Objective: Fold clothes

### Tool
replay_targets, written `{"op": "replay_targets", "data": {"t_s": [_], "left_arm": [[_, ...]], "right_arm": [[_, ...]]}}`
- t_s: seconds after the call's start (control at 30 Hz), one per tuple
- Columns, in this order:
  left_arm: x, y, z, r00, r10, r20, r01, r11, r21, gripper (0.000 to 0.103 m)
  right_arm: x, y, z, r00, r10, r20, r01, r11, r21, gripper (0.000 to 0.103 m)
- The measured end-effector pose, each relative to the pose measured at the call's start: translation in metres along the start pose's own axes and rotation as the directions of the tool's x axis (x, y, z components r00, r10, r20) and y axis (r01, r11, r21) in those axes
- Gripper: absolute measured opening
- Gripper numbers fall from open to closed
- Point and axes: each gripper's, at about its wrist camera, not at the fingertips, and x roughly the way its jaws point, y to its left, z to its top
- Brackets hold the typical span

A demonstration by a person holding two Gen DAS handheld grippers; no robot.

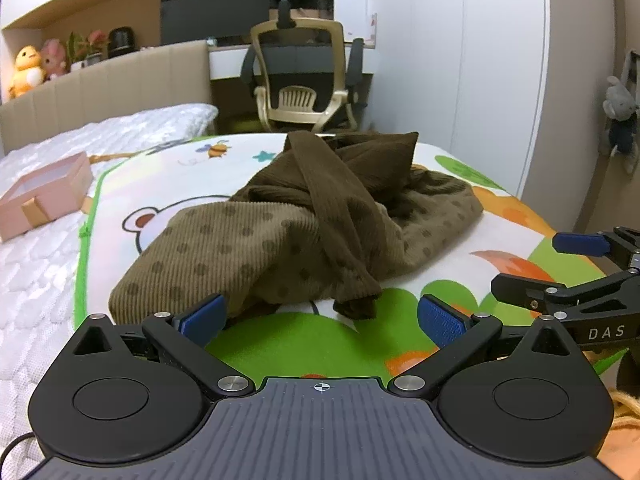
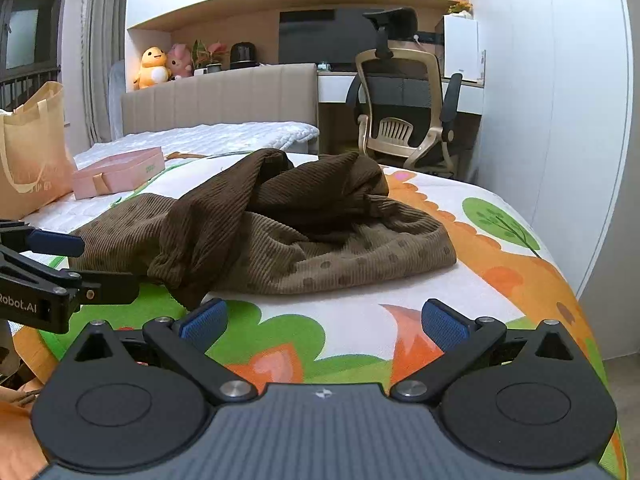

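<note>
A crumpled brown ribbed garment (image 1: 304, 216) with darker dots lies heaped on a colourful cartoon-print mat (image 1: 280, 344) on the bed. One dark sleeve end (image 1: 356, 300) trails toward me. My left gripper (image 1: 322, 318) is open, just short of that sleeve end, nothing between its blue pads. In the right wrist view the same garment (image 2: 280, 232) lies ahead and to the left. My right gripper (image 2: 324, 322) is open over the bare mat (image 2: 360, 320), apart from the cloth. Each gripper shows in the other's view: the right one (image 1: 576, 272), the left one (image 2: 60, 272).
A pink gift box (image 1: 44, 196) sits on the white quilt at the left, with a beige tote bag (image 2: 32, 152) beside it. Behind the bed stand a padded headboard (image 2: 220, 96), an office chair (image 2: 404, 108) and a desk. A white wardrobe (image 1: 460, 60) runs along the right.
</note>
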Motion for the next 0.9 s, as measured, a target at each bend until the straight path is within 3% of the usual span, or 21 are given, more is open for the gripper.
{"op": "replay_targets", "data": {"t_s": [0.9], "left_arm": [[0.0058, 0.0007, -0.0035, 0.999, -0.017, -0.048, 0.016, 1.0, -0.018, 0.103]], "right_arm": [[0.0016, 0.0018, -0.0021, 1.0, -0.004, -0.015, 0.004, 1.0, 0.002, 0.103]]}}
